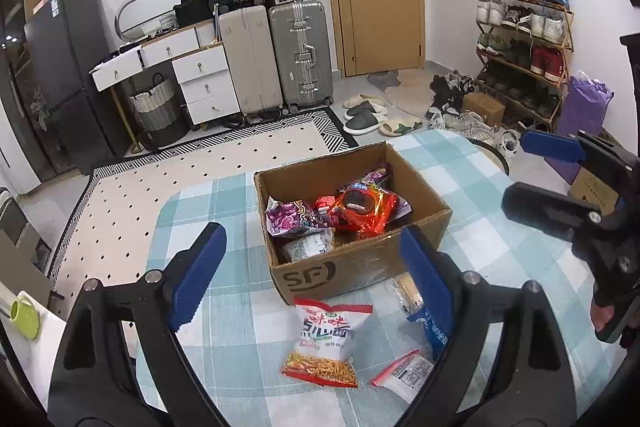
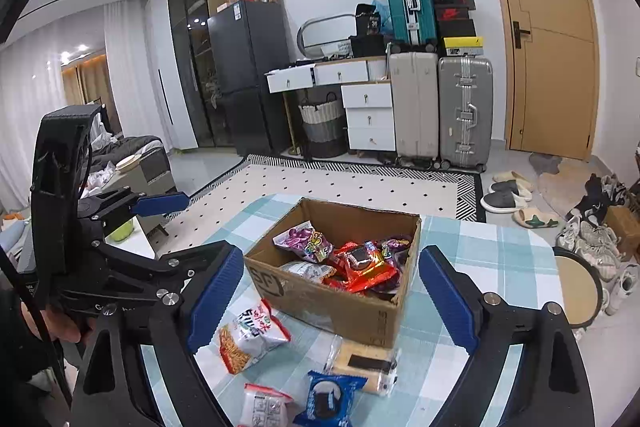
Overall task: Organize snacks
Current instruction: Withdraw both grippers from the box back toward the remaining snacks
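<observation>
On the checked tablecloth (image 1: 224, 195), the noodle snack bag (image 1: 325, 343) lies just in front of the wide-open, empty left gripper (image 1: 312, 279). Right gripper (image 2: 332, 303) gapes empty too, above a blue cookie pack (image 2: 330, 402). Beyond both, the "SF" cardboard box (image 1: 360, 269) holds a red cookie pack (image 1: 362, 207) and purple bags (image 1: 294, 217).

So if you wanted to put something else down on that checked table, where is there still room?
Bare cloth lies left of the cardboard box, toward the table's rounded edge, and right of the box. It is crowded in front: the noodle packet, blue cookie pack, clear-wrapped snack and small white packet lie close together. The box holds several bags.
</observation>
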Motion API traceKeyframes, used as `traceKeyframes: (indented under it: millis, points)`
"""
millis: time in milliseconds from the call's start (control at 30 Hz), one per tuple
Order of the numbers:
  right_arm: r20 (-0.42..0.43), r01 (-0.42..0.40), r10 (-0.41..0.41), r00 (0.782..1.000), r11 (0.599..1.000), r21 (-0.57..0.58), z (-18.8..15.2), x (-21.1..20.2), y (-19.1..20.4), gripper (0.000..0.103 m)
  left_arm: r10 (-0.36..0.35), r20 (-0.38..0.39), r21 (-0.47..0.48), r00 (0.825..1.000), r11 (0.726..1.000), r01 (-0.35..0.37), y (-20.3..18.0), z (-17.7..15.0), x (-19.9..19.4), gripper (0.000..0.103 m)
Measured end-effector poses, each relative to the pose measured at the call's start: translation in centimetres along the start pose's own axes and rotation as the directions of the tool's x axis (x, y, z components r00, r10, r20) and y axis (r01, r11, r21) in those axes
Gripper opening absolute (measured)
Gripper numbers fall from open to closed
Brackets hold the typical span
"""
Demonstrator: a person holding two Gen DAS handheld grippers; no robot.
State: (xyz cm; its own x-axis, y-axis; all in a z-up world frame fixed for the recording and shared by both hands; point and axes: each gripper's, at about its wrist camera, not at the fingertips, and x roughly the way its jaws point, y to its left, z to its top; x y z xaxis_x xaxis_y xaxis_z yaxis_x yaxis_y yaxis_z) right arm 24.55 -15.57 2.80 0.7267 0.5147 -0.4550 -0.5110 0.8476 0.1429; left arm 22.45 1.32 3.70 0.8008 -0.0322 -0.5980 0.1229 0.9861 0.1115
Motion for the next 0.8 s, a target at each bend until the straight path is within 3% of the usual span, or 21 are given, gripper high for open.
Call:
traceKeyframes:
  millis: [133, 433, 600, 800]
  points:
    - [0.024, -0.003, 0.003, 1.000, 1.000, -0.003, -1.2, -1.8, 0.9, 0.096, 0.012, 0.042, -0.006, 0.999, 1.000, -0.012, -0.3, -1.2, -2.6, 0.102]
    - [0.088, 0.001, -0.003, 0.996, 1.000, 0.022, -5.4, -5.3, 2.6, 0.100, 0.043, 0.113, -0.009, 0.993, 0.999, -0.043, -1.5, -5.4, -7.4, 0.102]
    - [0.110, -0.002, -0.005, 0.994, 0.998, 0.061, -7.4, -5.9, 2.8, 0.100, 0.050, 0.102, -0.025, 0.994, 0.999, -0.048, -1.9, -7.4, -7.8, 0.102]
    - [0.102, 0.010, -0.020, 0.995, 0.995, 0.098, -9.4, -5.3, 2.7, 0.100, 0.049, 0.076, -0.117, 0.996, 0.992, -0.039, -0.7, -9.7, -6.5, 0.102]
